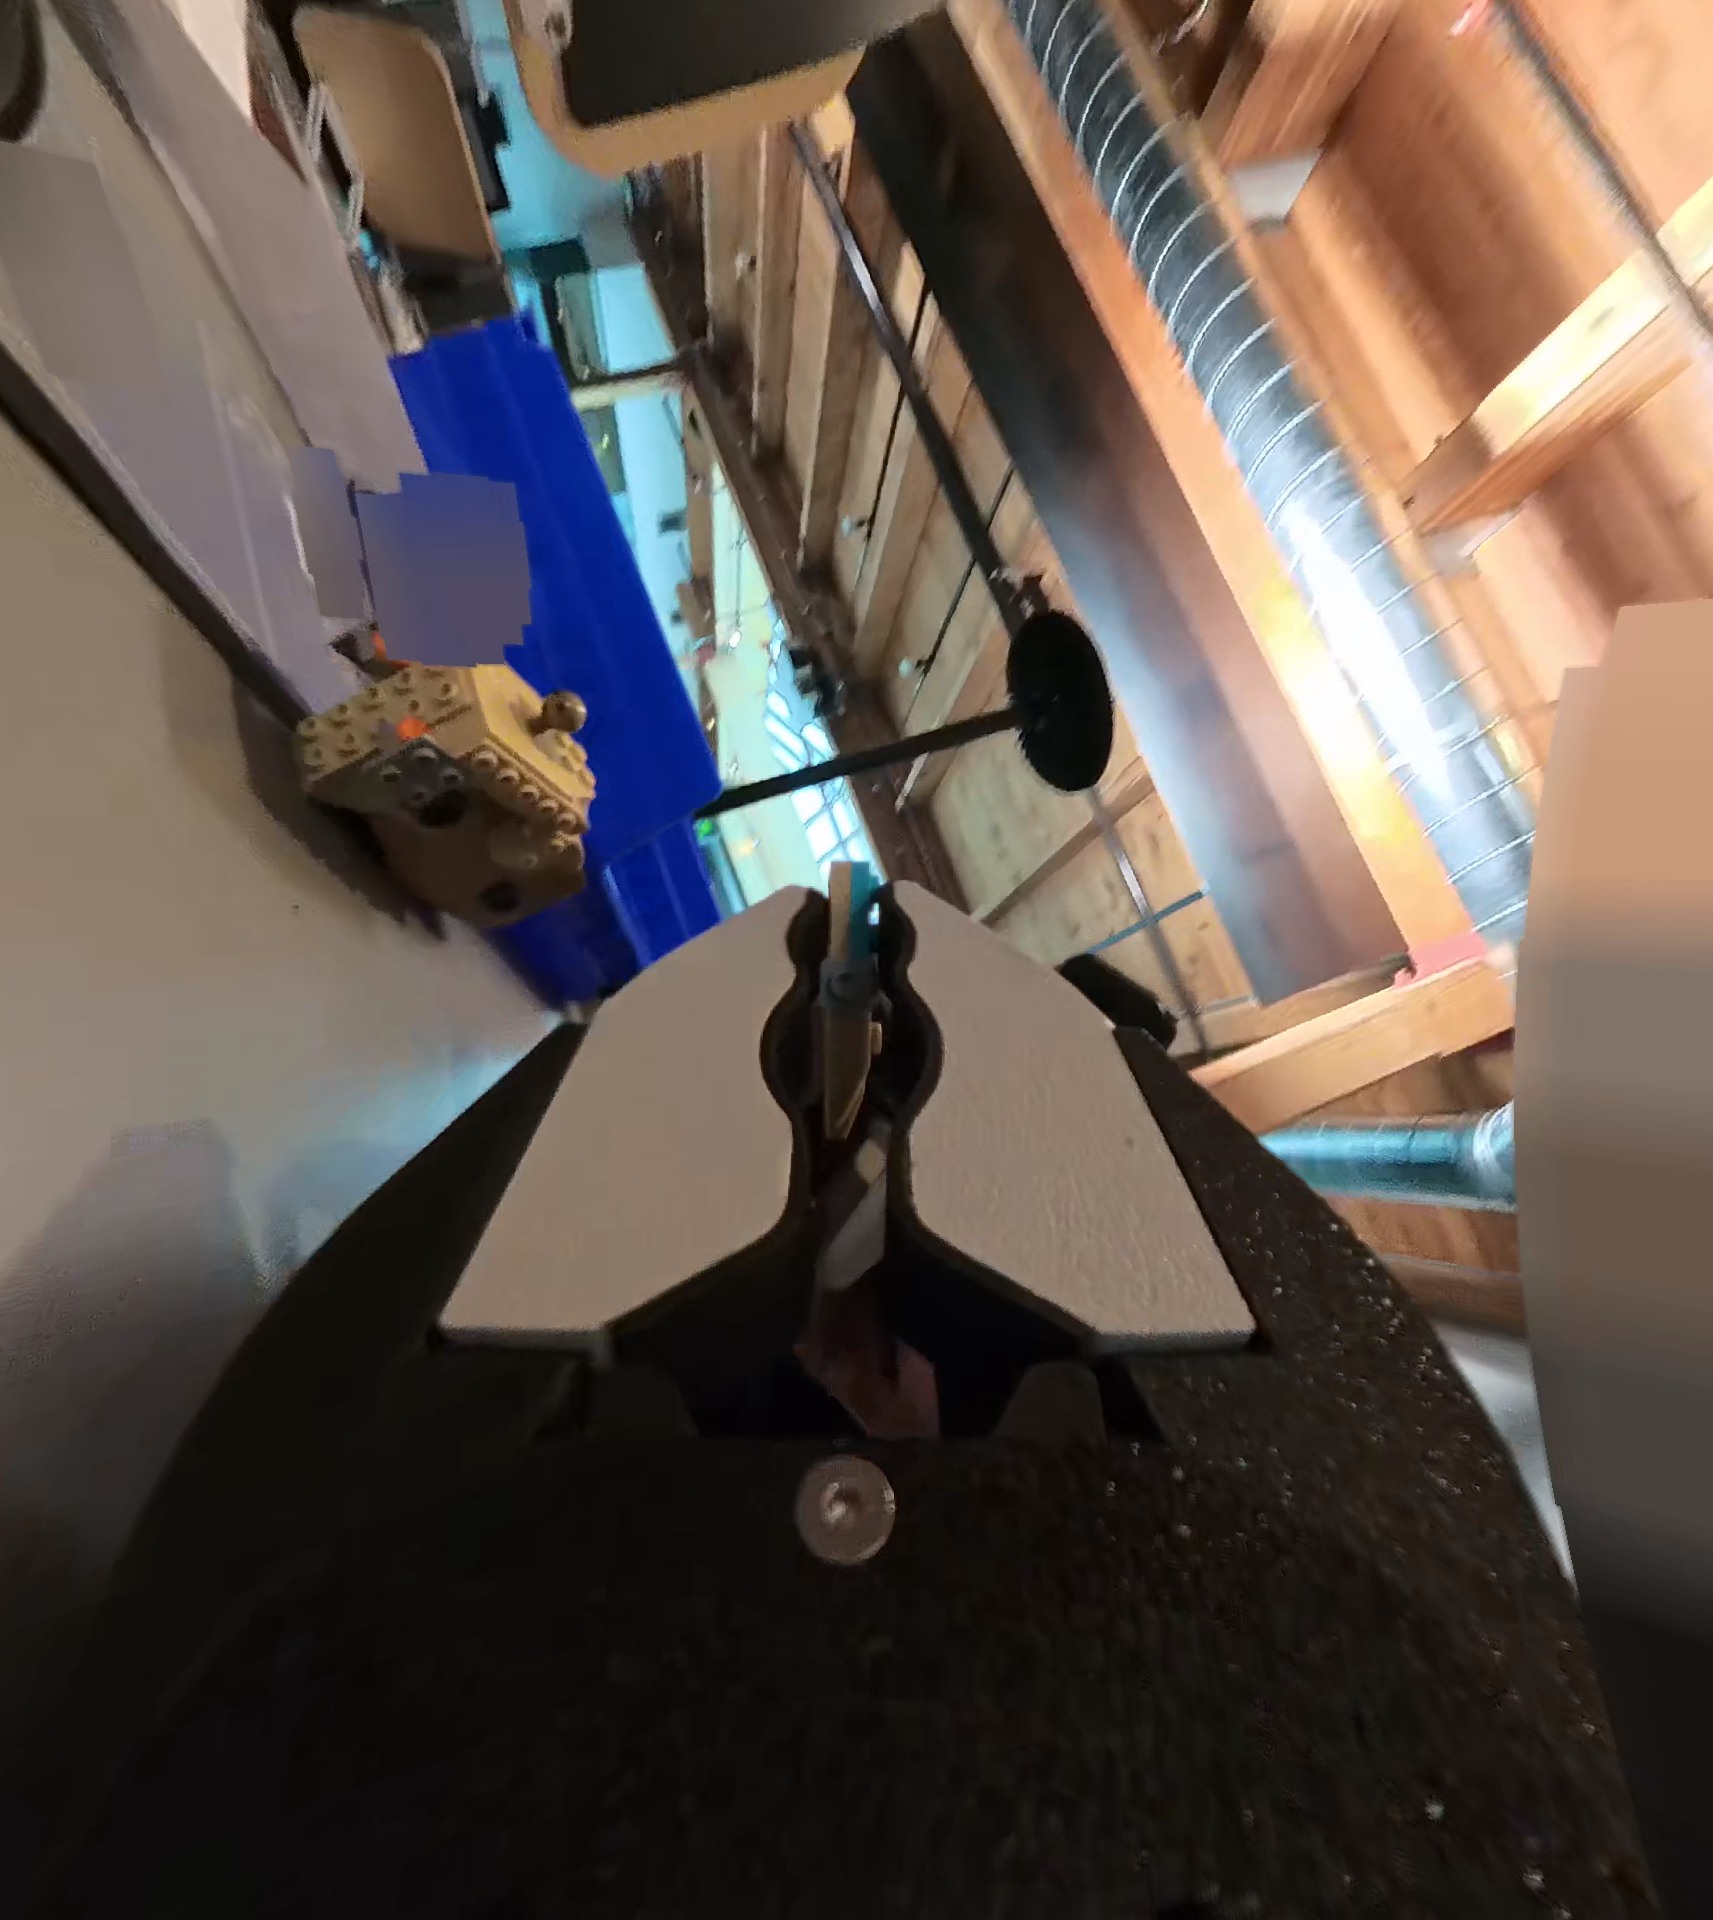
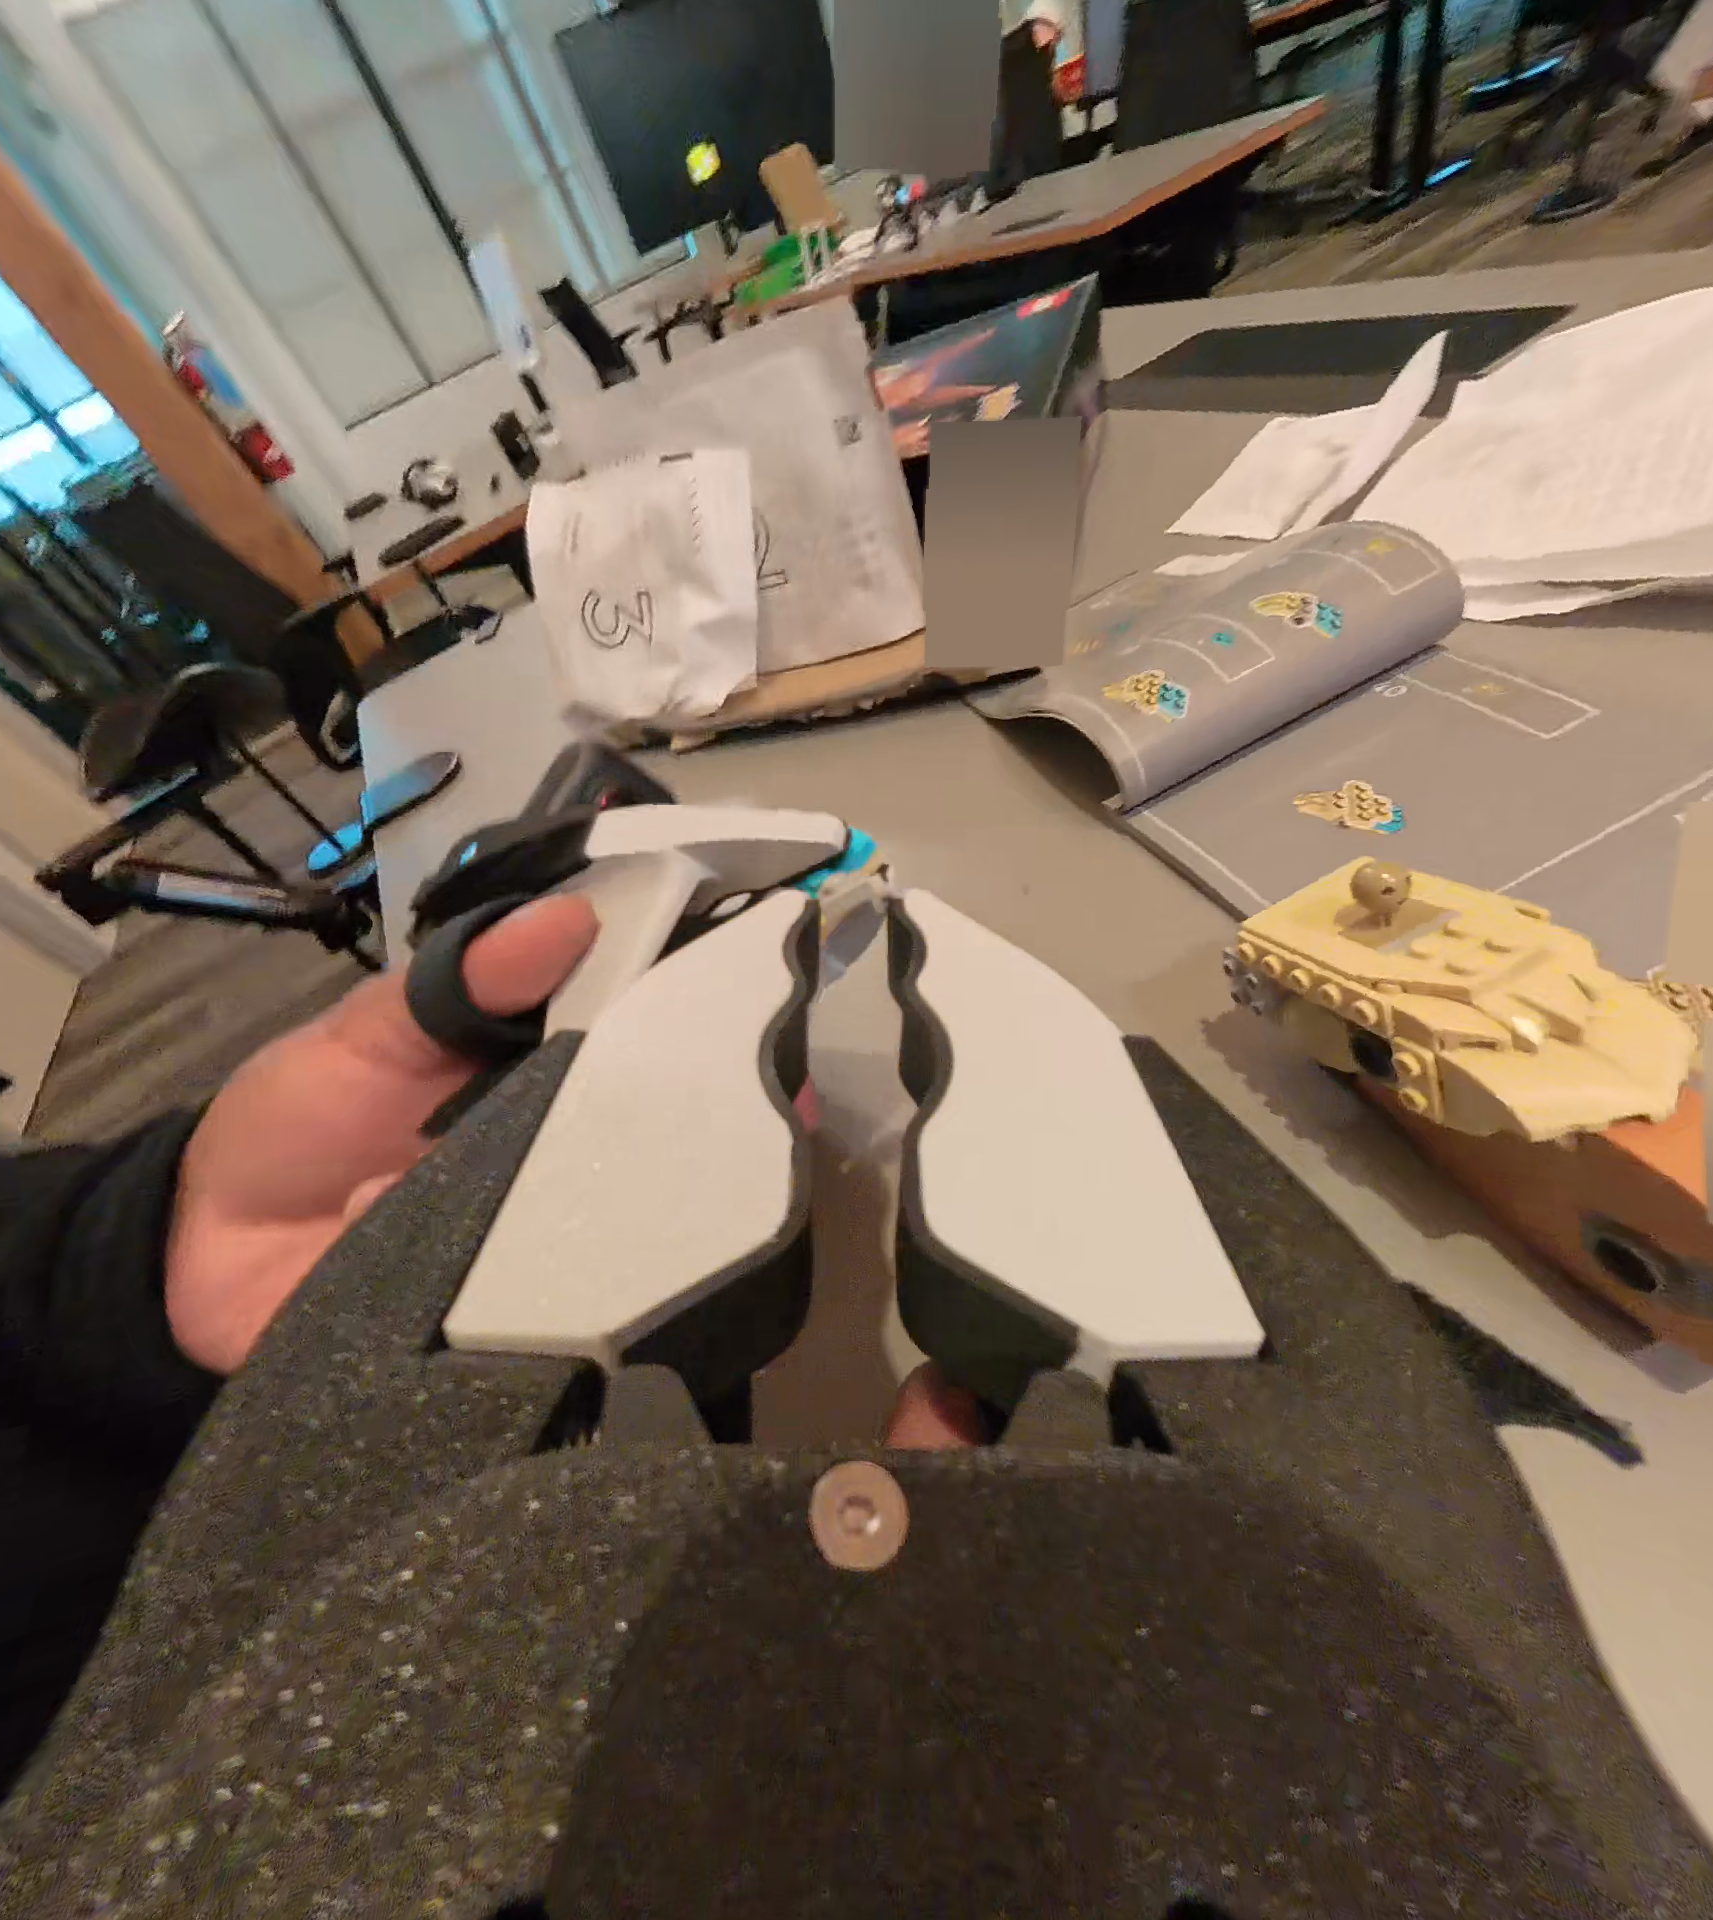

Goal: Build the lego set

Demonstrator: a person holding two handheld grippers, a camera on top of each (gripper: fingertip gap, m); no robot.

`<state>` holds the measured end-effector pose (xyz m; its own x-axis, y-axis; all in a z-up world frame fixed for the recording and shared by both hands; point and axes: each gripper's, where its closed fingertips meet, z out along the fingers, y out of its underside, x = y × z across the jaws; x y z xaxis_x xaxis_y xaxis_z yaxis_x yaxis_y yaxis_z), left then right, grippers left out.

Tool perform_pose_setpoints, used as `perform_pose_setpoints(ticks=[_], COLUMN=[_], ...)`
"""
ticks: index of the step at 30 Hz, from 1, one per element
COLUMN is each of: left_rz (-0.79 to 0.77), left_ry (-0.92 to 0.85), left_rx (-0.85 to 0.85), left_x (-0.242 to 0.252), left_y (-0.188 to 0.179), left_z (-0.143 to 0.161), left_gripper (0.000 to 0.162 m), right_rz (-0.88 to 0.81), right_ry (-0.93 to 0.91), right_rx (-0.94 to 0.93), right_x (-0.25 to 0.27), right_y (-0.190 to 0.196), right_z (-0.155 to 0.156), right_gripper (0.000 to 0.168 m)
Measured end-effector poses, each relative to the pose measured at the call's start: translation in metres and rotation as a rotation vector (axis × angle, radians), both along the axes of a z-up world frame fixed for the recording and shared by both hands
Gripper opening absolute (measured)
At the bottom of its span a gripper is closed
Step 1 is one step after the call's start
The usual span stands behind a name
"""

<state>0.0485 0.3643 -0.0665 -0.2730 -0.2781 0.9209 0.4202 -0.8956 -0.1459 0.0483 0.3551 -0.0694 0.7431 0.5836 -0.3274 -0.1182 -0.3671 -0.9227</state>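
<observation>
Evidently mid-assembly: left gripper [image 1: 850,909] jaws clamped on a tan-and-teal sub-assembly [image 1: 849,914]; right gripper [image 2: 852,909] jaws slightly apart, must close carefully on it.

Tan lego model [image 2: 1454,997] upright on table (small tan-teal piece [image 1: 847,935] pinched).

Left gripper [image 2: 831,868] tips meeting right gripper [image 2: 852,914] tips over the table [image 2: 935,821], small lego piece [image 1: 847,935] between the left's fingers, lego model [image 2: 1434,987] to the right on the open instruction booklet [image 2: 1454,748], paper bags [image 2: 665,592] behind.
</observation>
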Motion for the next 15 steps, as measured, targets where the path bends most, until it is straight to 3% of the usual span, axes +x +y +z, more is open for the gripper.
perform_pose_setpoints(ticks=[8, 15], left_rz=[0.233, 0.252], left_ry=[-0.129, -0.165], left_rx=[0.031, 0.063], left_x=[-0.017, -0.016], left_y=[0.006, 0.0], left_z=[0.012, 0.017], left_gripper=[0.008, 0.008], right_rz=[-0.097, -0.078], right_ry=[0.056, 0.036], right_rx=[-0.009, -0.013], right_x=[-0.008, -0.019], right_y=[0.001, -0.002], right_z=[0.009, 0.009], right_gripper=[0.012, 0.012])
